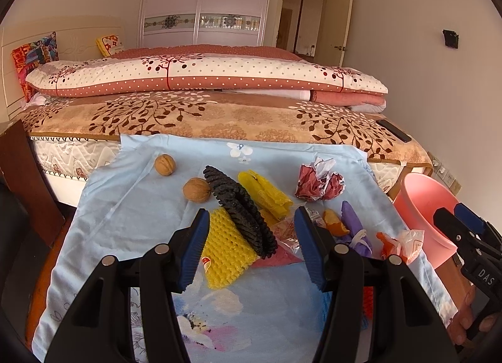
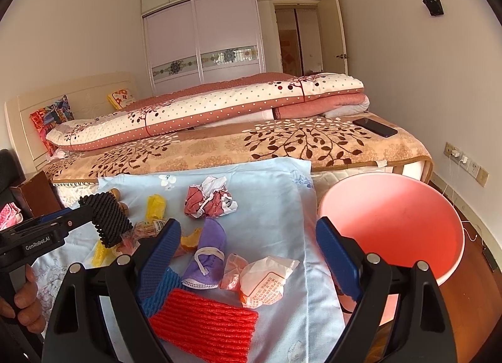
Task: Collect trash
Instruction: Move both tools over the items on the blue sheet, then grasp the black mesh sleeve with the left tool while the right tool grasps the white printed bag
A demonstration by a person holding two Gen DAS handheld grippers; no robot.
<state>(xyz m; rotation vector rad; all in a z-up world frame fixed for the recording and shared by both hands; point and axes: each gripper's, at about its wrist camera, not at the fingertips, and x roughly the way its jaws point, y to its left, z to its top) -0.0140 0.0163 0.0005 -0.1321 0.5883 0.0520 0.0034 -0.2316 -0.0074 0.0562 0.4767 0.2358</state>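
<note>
Nearest your lenses are the claws themselves: your left claw (image 1: 251, 247) stands with its jaws apart over the foam pile, and your right claw (image 2: 248, 256) is likewise spread wide, with nothing between the pads of either.

Now the job, biggest thing first. The pink bucket (image 2: 439, 256) sits just off the right edge of the tabletop, and what you can see of its inside is bare — so by my reading nothing has gone in yet, and the collecting is at its start.

All the trash lies on the blue cloth (image 1: 131, 206). There is a red foam sleeve (image 2: 204, 322) close in front of your right claw, with a blue one partly hidden behind its left finger. A black foam net (image 1: 241, 209) leans across a yellow foam net (image 1: 224, 247), right between your left fingers. Further back sit a crumpled red-and-white paper ball (image 1: 318, 182) and a yellow wrapper (image 1: 266, 193); nearer the bucket, a purple face mask (image 2: 207, 247), a white plastic wrapper (image 2: 266, 281) and a bit of orange peel (image 1: 335, 222).

Two walnuts (image 1: 196, 190) rest at the left — whether they count as trash I cannot tell.
</note>
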